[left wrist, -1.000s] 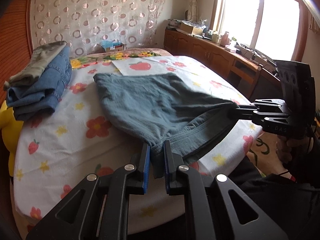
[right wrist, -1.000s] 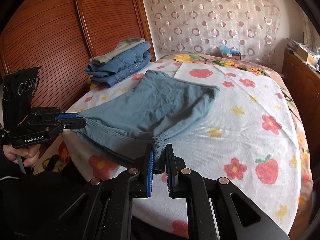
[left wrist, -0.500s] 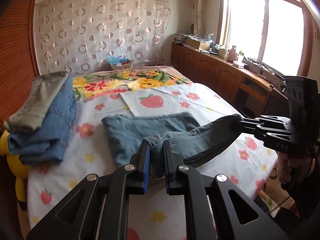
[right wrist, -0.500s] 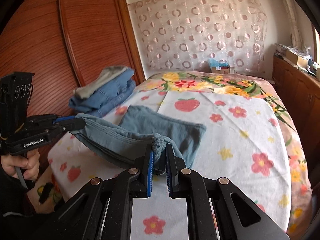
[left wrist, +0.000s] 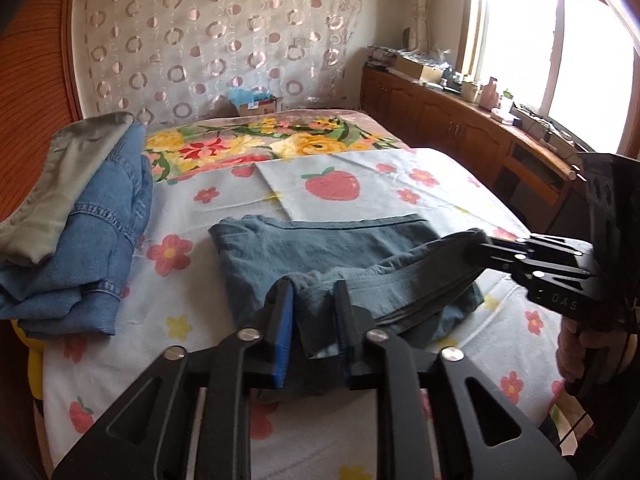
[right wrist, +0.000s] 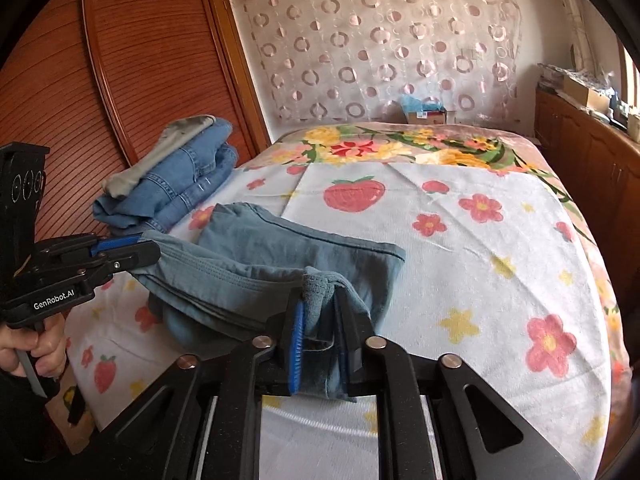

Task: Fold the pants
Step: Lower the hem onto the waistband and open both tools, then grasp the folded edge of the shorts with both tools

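Blue-grey pants [left wrist: 320,248] lie on the flowered bed sheet [left wrist: 440,184], their near edge carried over the far half in a loose fold. My left gripper [left wrist: 312,312] is at the fold's left corner. Its jaws are opening, and the cloth sits slack between them. In the right wrist view that left gripper [right wrist: 148,246] is at the pants' [right wrist: 288,248] left end. My right gripper [right wrist: 320,320] has its jaws starting to open, but a bunch of cloth still fills the gap. The left wrist view shows this right gripper [left wrist: 480,242] with the cloth's tip raised.
A stack of folded jeans [left wrist: 100,240] with a grey-green garment on top sits at the bed's left edge. A wooden wardrobe [right wrist: 140,80] stands to the left and a low wooden cabinet [left wrist: 460,128] under the window to the right. A person's hand [right wrist: 36,348] grips each handle.
Both grippers carried the near edge of the pants forward over the far half, doubling them. The left jaws have parted widely and the right ones a little.
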`<state>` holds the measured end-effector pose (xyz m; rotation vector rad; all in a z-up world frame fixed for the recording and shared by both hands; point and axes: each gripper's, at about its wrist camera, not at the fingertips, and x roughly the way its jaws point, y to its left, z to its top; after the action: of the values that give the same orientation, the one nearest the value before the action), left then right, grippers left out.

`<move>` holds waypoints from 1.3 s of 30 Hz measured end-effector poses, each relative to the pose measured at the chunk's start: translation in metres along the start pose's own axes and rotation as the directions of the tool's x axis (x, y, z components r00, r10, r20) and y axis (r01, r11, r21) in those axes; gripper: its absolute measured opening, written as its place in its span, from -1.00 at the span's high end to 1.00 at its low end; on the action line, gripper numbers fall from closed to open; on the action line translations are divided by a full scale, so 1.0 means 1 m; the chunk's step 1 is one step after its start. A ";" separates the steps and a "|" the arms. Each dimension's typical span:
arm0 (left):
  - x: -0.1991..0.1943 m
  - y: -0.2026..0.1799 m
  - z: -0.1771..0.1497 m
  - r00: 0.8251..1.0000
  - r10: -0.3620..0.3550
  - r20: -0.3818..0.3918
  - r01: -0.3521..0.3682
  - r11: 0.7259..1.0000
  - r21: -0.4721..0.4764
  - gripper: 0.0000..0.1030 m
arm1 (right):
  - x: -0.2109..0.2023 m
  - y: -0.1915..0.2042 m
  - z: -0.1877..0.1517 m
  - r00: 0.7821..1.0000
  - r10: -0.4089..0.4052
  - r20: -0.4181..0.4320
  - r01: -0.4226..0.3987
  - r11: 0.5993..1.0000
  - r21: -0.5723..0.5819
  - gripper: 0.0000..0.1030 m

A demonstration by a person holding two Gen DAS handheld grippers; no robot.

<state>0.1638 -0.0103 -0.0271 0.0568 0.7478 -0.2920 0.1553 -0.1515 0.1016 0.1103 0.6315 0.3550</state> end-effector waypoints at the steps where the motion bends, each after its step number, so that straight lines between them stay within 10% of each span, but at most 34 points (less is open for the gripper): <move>1: 0.000 0.001 -0.001 1.000 0.012 0.004 -0.012 1.000 0.002 0.30 | 0.000 0.000 0.001 1.000 0.000 0.001 0.000 1.000 -0.004 0.67; 8: -0.007 0.013 -0.015 1.000 0.008 0.014 -0.007 1.000 -0.022 -0.51 | -0.025 -0.007 -0.006 0.998 -0.041 0.056 0.043 0.999 -0.028 0.25; 17: 0.007 0.022 -0.046 0.998 0.024 -0.064 -0.024 1.000 -0.006 -0.52 | -0.014 -0.014 -0.037 0.996 -0.056 -0.071 0.050 0.996 -0.078 0.25; 24: 0.019 0.021 -0.049 0.994 0.009 -0.105 -0.009 1.000 0.000 -0.30 | 0.008 -0.016 -0.030 0.991 -0.005 -0.136 -0.003 0.998 -0.059 0.25; 29: 0.027 0.016 -0.046 0.993 -0.009 -0.121 0.011 1.000 0.017 0.19 | 0.017 -0.015 -0.026 0.984 0.003 -0.177 -0.019 0.996 -0.086 0.28; 33: 0.025 0.013 -0.047 0.994 -0.035 -0.103 0.038 0.999 0.022 0.81 | 0.022 -0.012 -0.025 0.984 0.003 -0.176 -0.023 0.994 -0.111 0.74; 39: 0.002 0.009 -0.050 0.995 -0.078 -0.066 0.080 0.997 0.023 0.85 | 0.003 -0.013 -0.030 0.992 0.020 -0.123 -0.034 0.993 -0.110 0.83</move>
<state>0.1349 0.0053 -0.0655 0.0616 0.8121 -0.3765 0.1436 -0.1629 0.0735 -0.0099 0.7299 0.4249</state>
